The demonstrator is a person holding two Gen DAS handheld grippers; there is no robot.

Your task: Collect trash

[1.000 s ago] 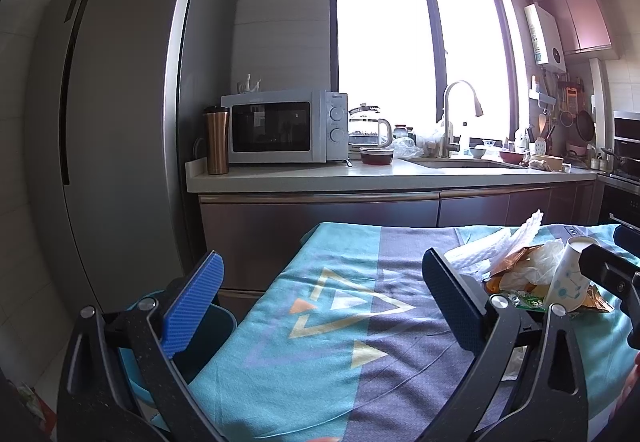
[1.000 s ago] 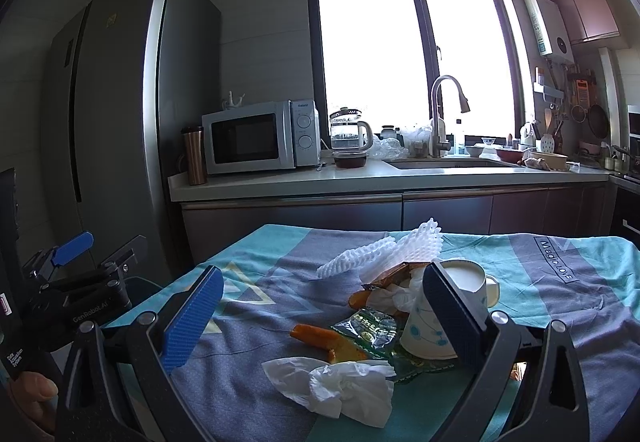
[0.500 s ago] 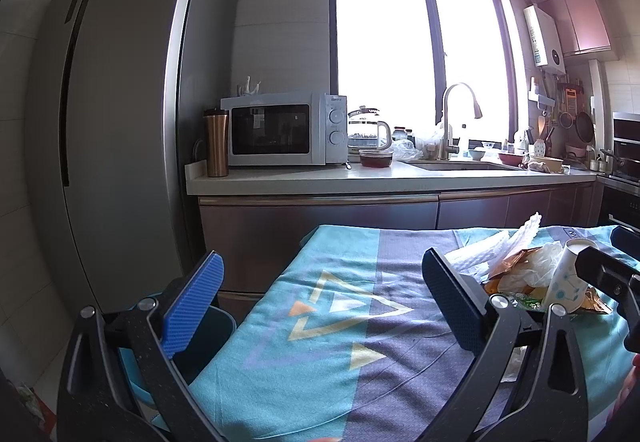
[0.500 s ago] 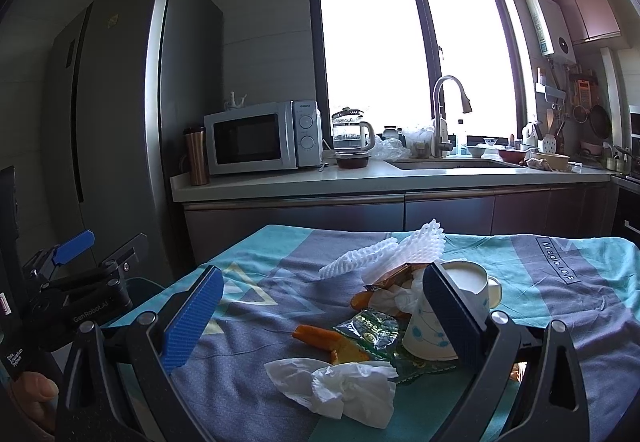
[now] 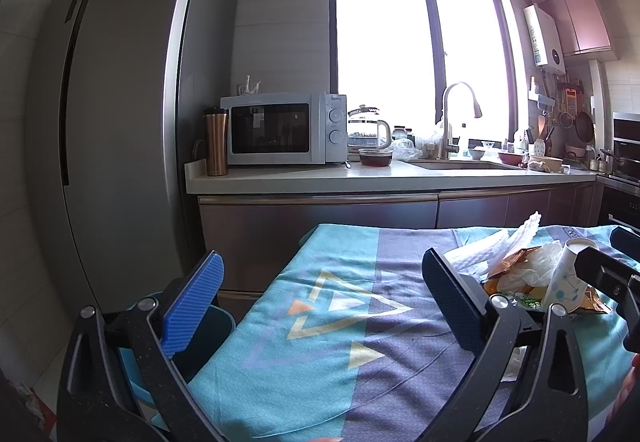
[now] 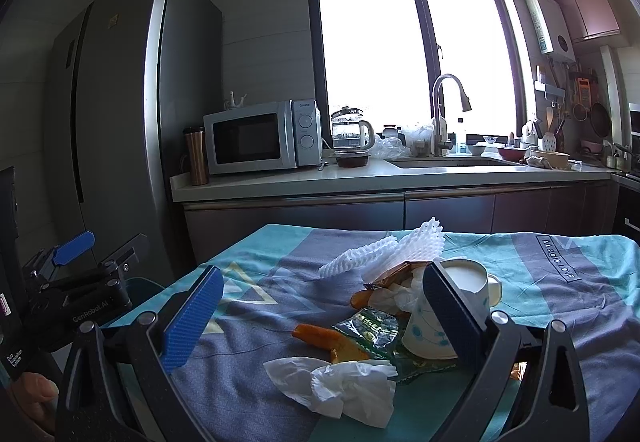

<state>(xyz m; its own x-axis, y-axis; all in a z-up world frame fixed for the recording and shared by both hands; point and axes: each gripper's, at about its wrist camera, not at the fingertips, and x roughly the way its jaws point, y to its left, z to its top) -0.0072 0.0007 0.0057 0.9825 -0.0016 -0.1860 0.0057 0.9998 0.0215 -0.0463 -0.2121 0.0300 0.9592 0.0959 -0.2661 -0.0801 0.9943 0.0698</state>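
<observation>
Right tool: jaws spread wide, empty, over the trash heap. Crumpled tissue at 6 o'clock of the heap; paper cup at 3 o'clock behind the right finger; green wrapper centre; foam net at 12 o'clock. Left tool: spread, empty, above the cloth-covered counter.

Crumpled paper tissue lies on matt cloth.
</observation>
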